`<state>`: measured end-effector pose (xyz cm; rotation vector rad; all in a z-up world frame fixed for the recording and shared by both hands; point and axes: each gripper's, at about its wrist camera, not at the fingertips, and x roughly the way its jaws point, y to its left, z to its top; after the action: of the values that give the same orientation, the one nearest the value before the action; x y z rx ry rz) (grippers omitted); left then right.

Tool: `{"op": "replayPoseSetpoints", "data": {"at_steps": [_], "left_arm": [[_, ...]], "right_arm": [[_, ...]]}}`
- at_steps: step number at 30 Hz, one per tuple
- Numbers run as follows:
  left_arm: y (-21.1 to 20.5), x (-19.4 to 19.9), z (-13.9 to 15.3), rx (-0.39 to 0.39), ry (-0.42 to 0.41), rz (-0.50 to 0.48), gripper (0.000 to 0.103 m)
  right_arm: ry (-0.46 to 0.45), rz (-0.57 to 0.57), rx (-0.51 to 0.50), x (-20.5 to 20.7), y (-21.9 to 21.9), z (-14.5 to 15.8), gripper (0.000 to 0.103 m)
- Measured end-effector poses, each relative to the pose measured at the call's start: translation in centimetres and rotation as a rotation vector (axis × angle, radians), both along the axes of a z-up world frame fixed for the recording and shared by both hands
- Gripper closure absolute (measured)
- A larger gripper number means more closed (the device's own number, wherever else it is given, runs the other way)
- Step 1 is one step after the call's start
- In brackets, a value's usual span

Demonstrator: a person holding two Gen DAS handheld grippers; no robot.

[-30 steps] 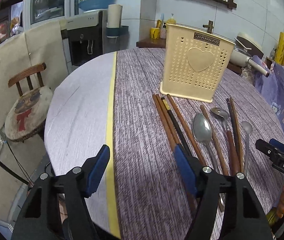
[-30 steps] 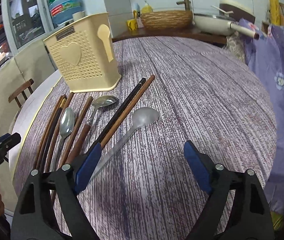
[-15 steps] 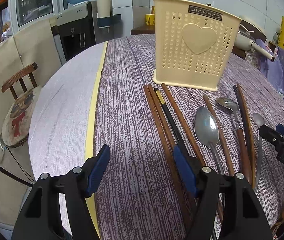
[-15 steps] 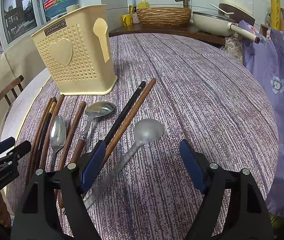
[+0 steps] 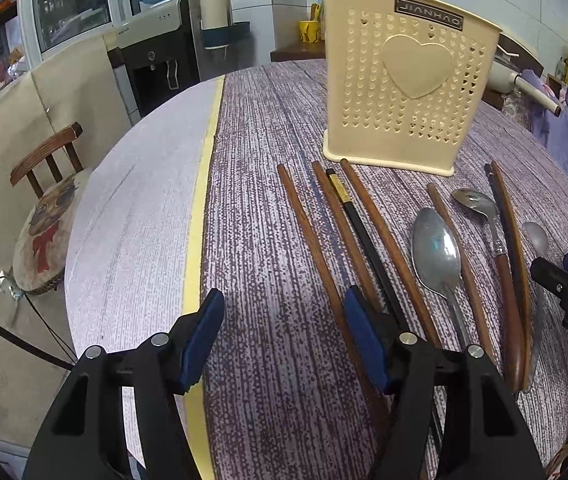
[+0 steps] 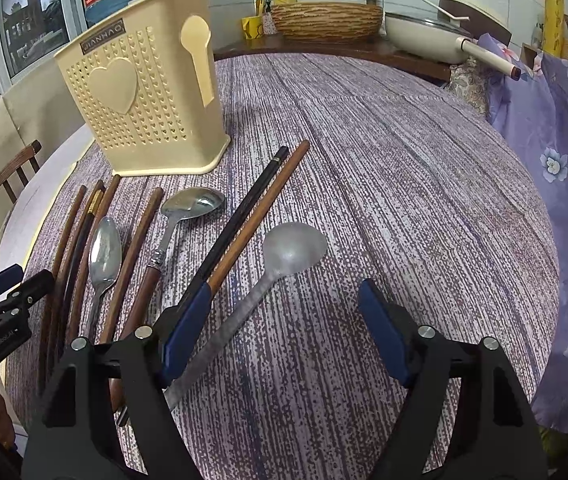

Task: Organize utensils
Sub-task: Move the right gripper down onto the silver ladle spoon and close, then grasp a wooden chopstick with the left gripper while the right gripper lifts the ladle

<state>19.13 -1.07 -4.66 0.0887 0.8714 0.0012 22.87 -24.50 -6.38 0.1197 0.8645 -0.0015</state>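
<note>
**Both grippers lower over the row of utensils, jaws narrowing**

The round table (image 5: 131, 216), covered by a purple streaked cloth (image 6: 384, 168), fills both views and looks nearer than a second ago, since both grippers have come in lower toward it. The cream holder (image 5: 408, 80), a perforated box with a heart on its face, stands upright at the far side of the cloth and looms larger in the left wrist view than before; nothing shows above its rim.

The utensils lie flat in a row in front of the holder, in the same places as in the earlier frames. From the left in the left wrist view these are three brown chopsticks and a black chopstick (image 5: 364, 236), a large steel spoon (image 5: 436, 252), another brown stick, a wooden-handled spoon (image 5: 484, 216), a dark and brown pair, and a grey spoon (image 6: 284, 264) at the right end.

The left gripper (image 5: 284, 336) has its fingers apart and closing slightly, with nothing between them; its right finger sits over the leftmost chopsticks. The right gripper (image 6: 284, 336) is also open and closing, narrower than a second ago. The grey spoon's handle lies between its fingers, close beside the left one, but the pads do not press on it.
</note>
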Motion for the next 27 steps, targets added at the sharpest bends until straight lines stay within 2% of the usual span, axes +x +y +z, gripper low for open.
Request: {"op": "replayPoseSetpoints", "data": {"at_steps": [3,9,18,22,24,27], "left_arm": [[0.2,1.1,-0.1,0.017,0.021,0.005,0.041],[0.2,3.8,-0.2,-0.011,0.071,-0.021,0.041],[0.7,6.9,0.0,-0.037,0.141,-0.008,0.043],[0.3,7.6,0.1,-0.032,0.158,-0.005,0.051],[-0.1,8.0,0.2,-0.026,0.163,-0.014,0.058],[-0.4,8.6,0.2,-0.023,0.168,-0.013,0.068]], "right_arm": [[0.006,-0.011,-0.031,0.7,0.1,-0.1,0.037],[0.029,-0.011,-0.045,2.9,0.0,-0.1,0.044],[0.072,0.0,-0.006,3.2,0.1,0.3,0.046],[0.073,-0.018,0.004,2.9,-0.1,0.3,0.049],[0.066,-0.03,-0.01,2.8,0.0,0.3,0.06],[0.054,-0.036,-0.008,3.1,0.1,0.2,0.066]]}}
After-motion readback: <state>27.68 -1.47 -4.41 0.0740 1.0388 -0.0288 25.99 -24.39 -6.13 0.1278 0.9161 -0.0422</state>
